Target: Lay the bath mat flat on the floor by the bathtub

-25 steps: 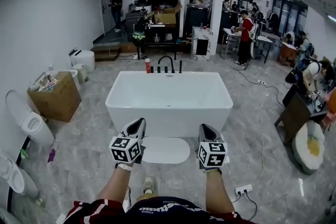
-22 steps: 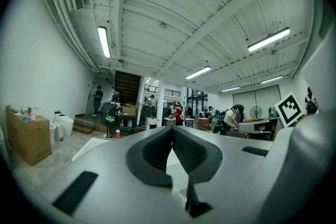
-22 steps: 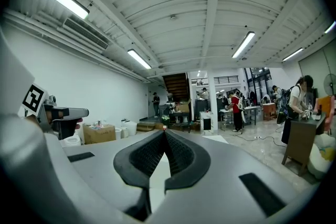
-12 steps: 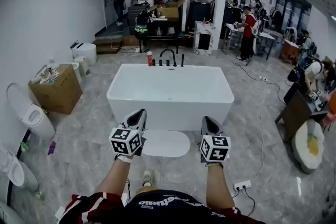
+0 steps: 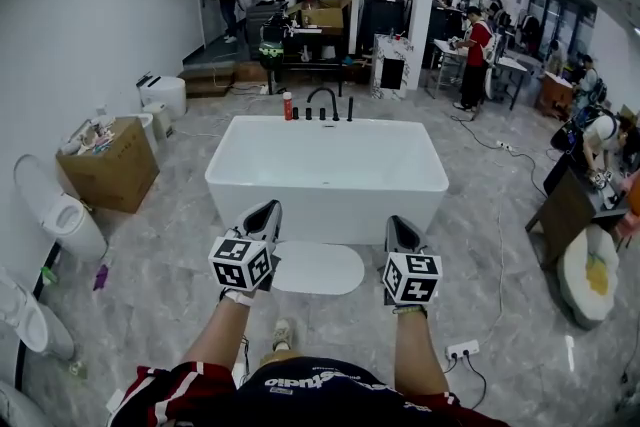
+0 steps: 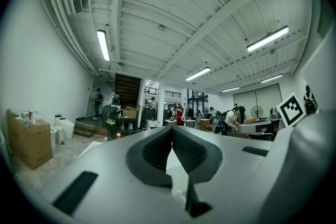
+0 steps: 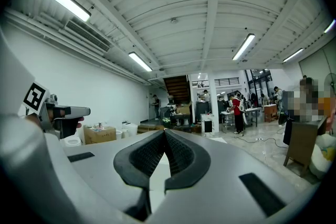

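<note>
Beside the near wall of the bathtub [image 5: 327, 210], the white oval bath mat [image 5: 318, 267] lies flat on the marble floor [image 5: 150, 265]. Its long edge runs parallel to the tub, so it sits where a bather would step out. The left gripper [image 5: 266, 211] and right gripper [image 5: 398, 225] are held level, flanking the mat in the head view. Each has its jaws closed together on nothing. Judged from this layout, the placement appears complete, and neither gripper has anything to release.
</note>
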The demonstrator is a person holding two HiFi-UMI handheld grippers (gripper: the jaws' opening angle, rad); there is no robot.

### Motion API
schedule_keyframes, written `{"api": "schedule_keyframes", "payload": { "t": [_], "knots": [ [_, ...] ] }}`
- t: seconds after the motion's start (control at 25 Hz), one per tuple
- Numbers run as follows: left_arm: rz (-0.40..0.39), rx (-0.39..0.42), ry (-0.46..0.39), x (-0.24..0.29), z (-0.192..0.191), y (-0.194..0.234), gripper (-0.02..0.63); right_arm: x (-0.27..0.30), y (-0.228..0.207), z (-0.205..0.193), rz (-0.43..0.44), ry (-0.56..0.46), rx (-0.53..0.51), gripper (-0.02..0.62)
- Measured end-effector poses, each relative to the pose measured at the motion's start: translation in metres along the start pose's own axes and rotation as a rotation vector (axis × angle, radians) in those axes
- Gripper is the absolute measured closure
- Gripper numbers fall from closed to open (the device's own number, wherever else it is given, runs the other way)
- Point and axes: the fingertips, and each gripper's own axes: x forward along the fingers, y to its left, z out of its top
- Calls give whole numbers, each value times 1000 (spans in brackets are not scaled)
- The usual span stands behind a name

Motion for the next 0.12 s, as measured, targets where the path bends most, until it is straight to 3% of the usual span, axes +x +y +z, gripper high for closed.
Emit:
{"api": "schedule_keyframes", "payload": {
  "t": [0.12],
  "knots": [
    [-1, 0, 1, -1, -1, -1, 589, 0, 0, -1, 1, 0, 0, 569]
  ]
}}
